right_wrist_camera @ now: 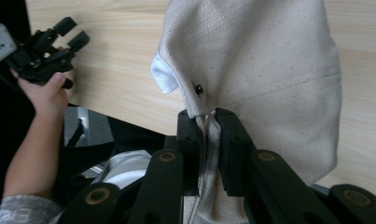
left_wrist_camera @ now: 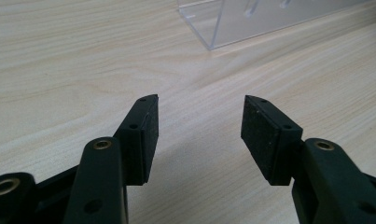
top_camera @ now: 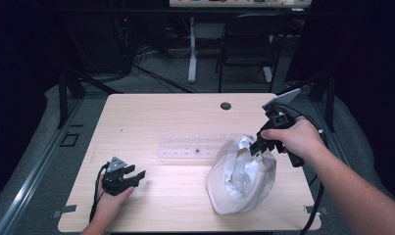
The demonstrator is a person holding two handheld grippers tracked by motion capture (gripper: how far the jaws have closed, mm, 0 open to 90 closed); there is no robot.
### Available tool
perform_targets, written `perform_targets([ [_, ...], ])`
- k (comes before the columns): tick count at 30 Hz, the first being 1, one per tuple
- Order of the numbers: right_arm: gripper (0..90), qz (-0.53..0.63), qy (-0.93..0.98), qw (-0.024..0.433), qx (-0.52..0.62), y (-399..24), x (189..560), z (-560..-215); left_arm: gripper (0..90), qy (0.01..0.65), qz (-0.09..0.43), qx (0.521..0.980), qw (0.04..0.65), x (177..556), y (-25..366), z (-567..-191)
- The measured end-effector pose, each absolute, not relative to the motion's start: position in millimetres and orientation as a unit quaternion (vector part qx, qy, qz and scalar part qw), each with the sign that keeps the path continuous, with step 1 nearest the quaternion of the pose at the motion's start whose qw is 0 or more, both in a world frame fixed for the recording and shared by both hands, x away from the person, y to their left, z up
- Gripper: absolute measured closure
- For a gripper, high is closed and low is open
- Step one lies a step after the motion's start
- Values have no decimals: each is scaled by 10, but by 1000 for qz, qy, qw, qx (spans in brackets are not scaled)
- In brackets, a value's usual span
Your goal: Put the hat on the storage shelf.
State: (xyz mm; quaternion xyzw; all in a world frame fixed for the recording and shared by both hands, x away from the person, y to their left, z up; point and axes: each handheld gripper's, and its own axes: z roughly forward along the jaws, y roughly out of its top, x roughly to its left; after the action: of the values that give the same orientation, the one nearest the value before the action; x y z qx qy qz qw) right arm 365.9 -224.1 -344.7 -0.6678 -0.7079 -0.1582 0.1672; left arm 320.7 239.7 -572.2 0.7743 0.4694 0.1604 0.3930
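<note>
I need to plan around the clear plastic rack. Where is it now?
In the high view the clear rack lies mid-table, just left of the white cap and ahead of the open left gripper.

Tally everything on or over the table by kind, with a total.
Grippers: 2, the left gripper open and low over the table, the right gripper shut on the hat
White cloth hat: 1
Clear plastic rack: 1
Total: 4

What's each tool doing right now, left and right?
Left tool: open, holding nothing, low over the table.
Right tool: closed on the white cap's fabric.
</note>
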Motion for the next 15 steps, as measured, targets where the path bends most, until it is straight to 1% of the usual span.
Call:
perform_targets([
  [12, 809, -212, -684, 232, -659, -2302, 3641, -3447, 470, 468, 163, 775, 393, 3203, 2394, -5719],
  [15, 810, -226, -686, 235, -651, -2316, 3638, -3448, 470, 468, 159, 778, 388, 3199, 2392, -5708],
])
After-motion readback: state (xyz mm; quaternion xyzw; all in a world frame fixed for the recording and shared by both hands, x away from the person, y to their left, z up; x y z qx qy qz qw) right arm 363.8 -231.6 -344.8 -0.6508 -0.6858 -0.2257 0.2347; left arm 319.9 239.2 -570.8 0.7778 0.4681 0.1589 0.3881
